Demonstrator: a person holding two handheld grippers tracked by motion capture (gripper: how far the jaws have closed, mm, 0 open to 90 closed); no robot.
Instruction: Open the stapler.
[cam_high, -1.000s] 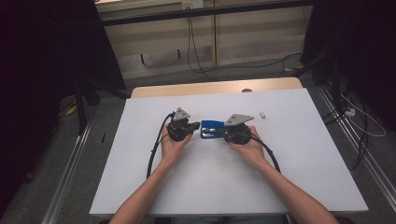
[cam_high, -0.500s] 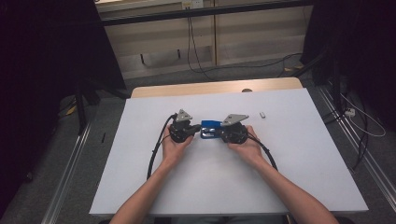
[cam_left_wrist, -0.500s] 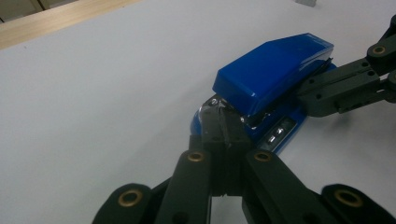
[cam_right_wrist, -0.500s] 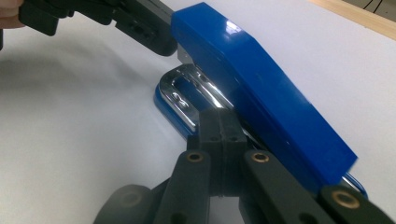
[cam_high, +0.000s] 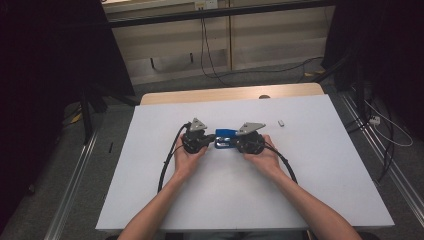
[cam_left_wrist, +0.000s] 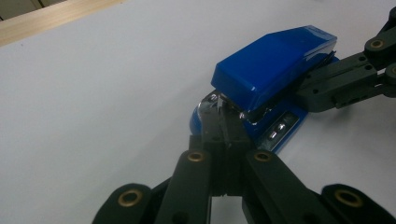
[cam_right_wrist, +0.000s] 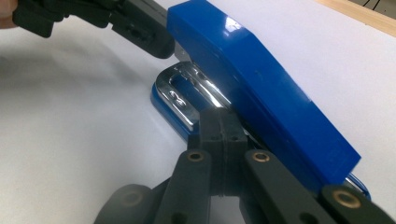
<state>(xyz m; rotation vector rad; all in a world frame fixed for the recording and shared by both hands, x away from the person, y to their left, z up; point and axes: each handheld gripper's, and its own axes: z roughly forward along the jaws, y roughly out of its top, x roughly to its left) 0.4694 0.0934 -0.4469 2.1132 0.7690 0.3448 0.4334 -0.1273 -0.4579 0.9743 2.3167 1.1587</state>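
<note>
Blue stapler (cam_high: 226, 138) braced between both tools, mid-counter (cam_high: 310, 200).

Stapler lies flat on the white counter, each hand approaching from one end. Left tool (cam_left_wrist: 223, 122): jaws fully closed, tips pushed into the stapler's mouth under the raised blue top, against the metal there; whether anything is pinched I cannot tell. Right tool (cam_right_wrist: 223, 125): jaws likewise closed together, tips pressed against the chrome channel at the opposite end. Judgement: opposing ends steady the body so the top can be levered open. Small white item (cam_high: 281, 122) lies well apart.
</note>
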